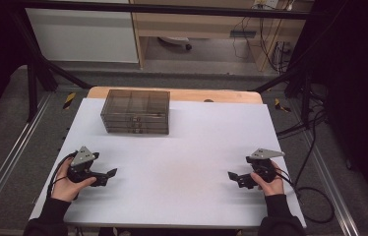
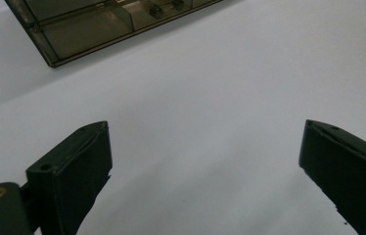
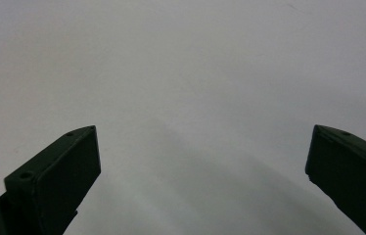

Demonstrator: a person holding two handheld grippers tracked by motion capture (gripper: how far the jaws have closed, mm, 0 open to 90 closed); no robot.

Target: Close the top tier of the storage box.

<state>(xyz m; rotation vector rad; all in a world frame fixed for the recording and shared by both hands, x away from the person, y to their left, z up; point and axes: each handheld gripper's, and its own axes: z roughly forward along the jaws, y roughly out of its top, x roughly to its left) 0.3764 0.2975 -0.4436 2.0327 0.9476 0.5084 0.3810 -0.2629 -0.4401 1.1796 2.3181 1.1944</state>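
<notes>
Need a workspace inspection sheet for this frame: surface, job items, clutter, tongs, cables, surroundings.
Surface: white tabletop, bare in the middle; wooden edge at the far side.
Job's things: smoky transparent drawer box at far left, drawers closed, nothing touching it.
Clutter: nothing seen.
Tongs: left tongs open, nothing between the jaws, pointing inward; right tongs open, nothing between the jaws, pointing inward.
Cables: black cable trails off the right edge; more cables on the floor at right.
Surroundings: black frame bars, grey carpet, wooden desk behind.
</notes>
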